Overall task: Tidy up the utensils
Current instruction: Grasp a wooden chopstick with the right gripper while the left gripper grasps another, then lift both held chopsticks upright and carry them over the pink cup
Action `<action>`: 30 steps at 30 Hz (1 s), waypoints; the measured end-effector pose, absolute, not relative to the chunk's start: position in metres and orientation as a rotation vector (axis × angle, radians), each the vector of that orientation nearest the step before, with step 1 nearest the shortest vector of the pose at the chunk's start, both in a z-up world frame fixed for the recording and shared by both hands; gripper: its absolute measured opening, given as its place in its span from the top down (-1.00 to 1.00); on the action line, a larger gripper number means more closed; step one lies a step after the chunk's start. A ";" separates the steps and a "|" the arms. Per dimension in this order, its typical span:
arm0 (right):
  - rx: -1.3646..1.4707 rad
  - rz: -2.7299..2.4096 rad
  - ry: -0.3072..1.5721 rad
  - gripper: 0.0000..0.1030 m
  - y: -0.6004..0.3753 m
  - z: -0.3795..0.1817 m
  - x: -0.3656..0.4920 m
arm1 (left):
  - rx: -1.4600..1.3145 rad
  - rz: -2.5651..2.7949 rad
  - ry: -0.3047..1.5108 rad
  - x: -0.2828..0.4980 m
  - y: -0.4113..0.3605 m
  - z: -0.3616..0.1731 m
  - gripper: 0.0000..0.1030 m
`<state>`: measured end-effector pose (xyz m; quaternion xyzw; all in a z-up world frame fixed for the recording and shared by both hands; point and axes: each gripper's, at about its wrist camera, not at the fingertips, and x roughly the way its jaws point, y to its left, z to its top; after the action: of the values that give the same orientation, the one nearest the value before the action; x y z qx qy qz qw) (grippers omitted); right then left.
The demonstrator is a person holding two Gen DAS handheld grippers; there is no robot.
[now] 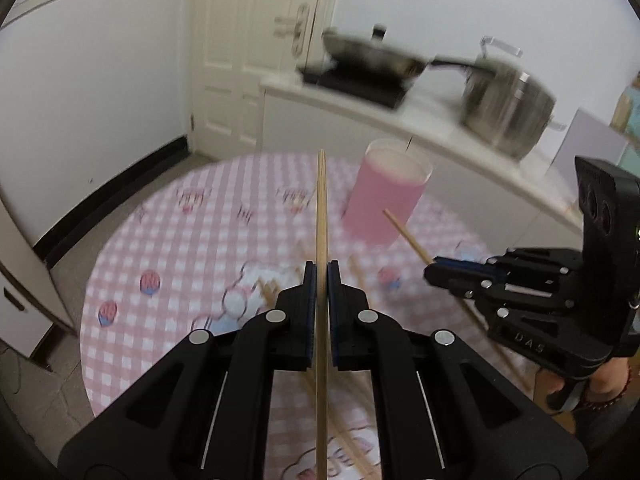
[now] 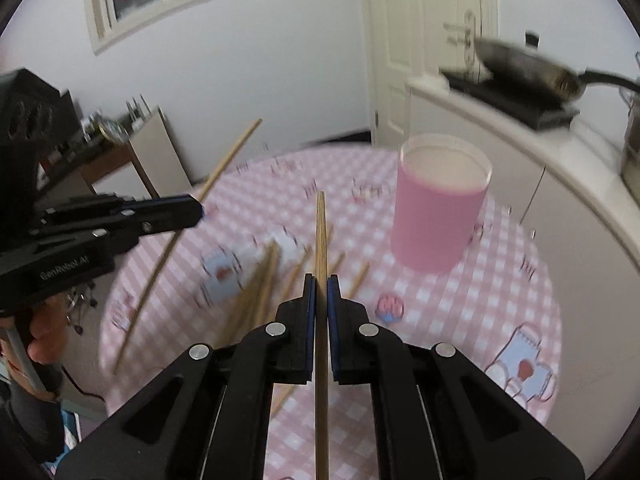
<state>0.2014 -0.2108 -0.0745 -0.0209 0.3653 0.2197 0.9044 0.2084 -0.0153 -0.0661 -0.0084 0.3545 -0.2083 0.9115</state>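
Note:
My left gripper [image 1: 321,270] is shut on a wooden chopstick [image 1: 321,208] that points up and away above the round table. My right gripper [image 2: 321,282] is shut on another wooden chopstick [image 2: 320,232] in the same way. A pink cup [image 1: 384,196] stands upright on the table beyond both grippers; it also shows in the right wrist view [image 2: 438,208], to the right of the held chopstick. Several loose chopsticks [image 2: 256,288] lie on the cloth below. The right gripper shows in the left wrist view [image 1: 436,270]; the left gripper shows in the right wrist view [image 2: 196,210].
The round table [image 1: 160,248] has a pink checked cloth. Behind it a white counter [image 1: 420,120] carries a dark pan [image 1: 372,56] on a hob and a steel pot [image 1: 508,108]. A white door [image 1: 248,40] is at the back.

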 end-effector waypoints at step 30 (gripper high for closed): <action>-0.204 0.507 1.202 0.90 -0.192 -0.162 0.260 | 0.189 -0.404 1.131 0.258 -0.033 -0.151 0.88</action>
<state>0.2599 -0.1924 -0.1625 -0.0947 0.5583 0.2355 0.7899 0.2580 -0.0326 -0.1511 0.0887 0.5312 -0.1897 0.8210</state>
